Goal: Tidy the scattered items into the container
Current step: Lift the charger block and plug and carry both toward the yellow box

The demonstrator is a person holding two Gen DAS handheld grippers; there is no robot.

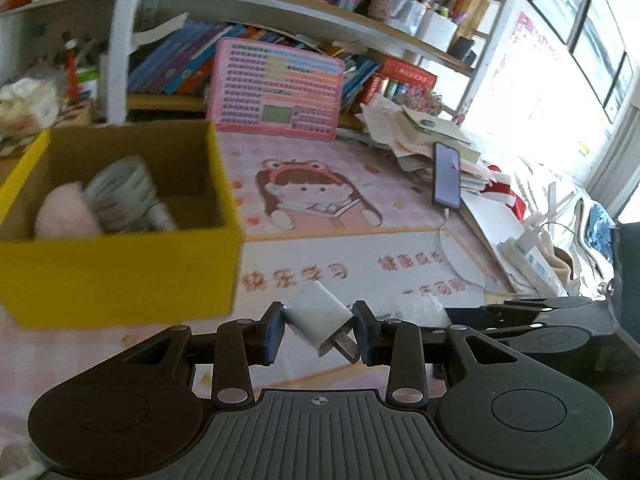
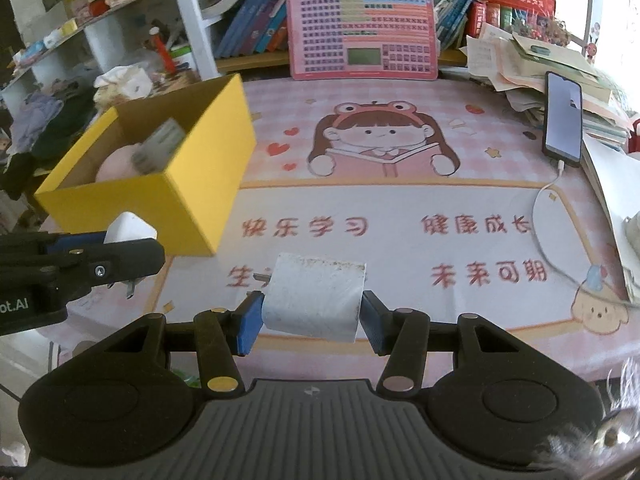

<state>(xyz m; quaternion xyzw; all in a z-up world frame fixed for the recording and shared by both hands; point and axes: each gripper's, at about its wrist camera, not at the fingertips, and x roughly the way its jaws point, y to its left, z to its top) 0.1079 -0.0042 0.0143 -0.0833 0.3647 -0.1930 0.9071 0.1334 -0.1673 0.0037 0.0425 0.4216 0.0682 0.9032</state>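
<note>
Pink desk mat (image 2: 400, 208): left claw (image 1: 319, 330) grips charger (image 1: 320, 316), right claw (image 2: 311, 320) grips tissue roll (image 2: 314, 296); box (image 2: 192, 200) contents blurry.

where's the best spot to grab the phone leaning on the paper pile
Take the phone across its two long edges near the upper end, coming from above. It leans screen-up on the paper stack, and a cable is plugged into its lower end.

Blurred items (image 1: 116, 196) inside yellow box (image 1: 120, 276)
</note>
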